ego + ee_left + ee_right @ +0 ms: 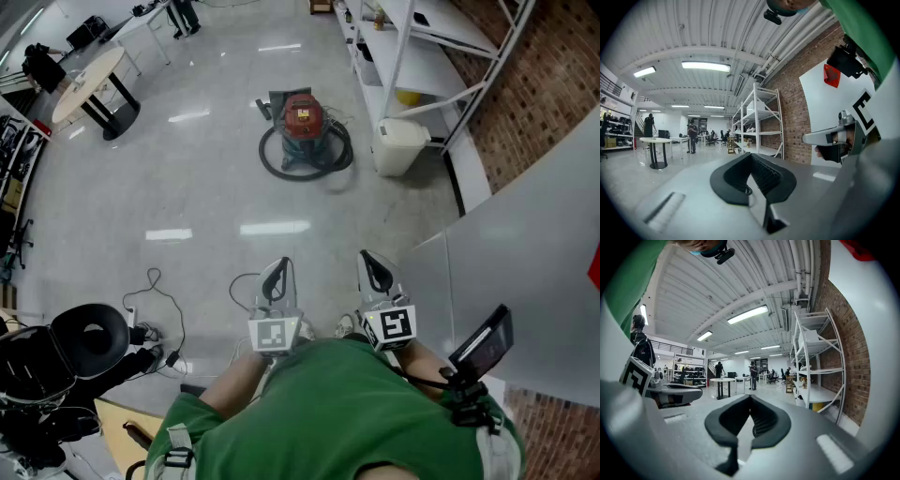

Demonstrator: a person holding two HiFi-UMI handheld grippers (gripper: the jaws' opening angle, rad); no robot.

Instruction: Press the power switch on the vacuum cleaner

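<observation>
Glossy grey floor (187, 187) spreads wide, with white shelving (412, 47) far right and a round table (89, 80) far left. The red vacuum cleaner (303, 127) sits far at centre (hose coiled round it), well apart from both grippers. Near the person, the left gripper (277, 272) and right gripper (373, 267) have their jaws together on nothing.

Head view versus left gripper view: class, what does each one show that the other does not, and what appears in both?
Only the head view shows the red vacuum cleaner, the black hose coiled around it, and the white bin beside the white shelving. Only the left gripper view shows the ceiling lights and the roof overhead. Both show that shelving, the round table, the brick wall and the right gripper.
</observation>
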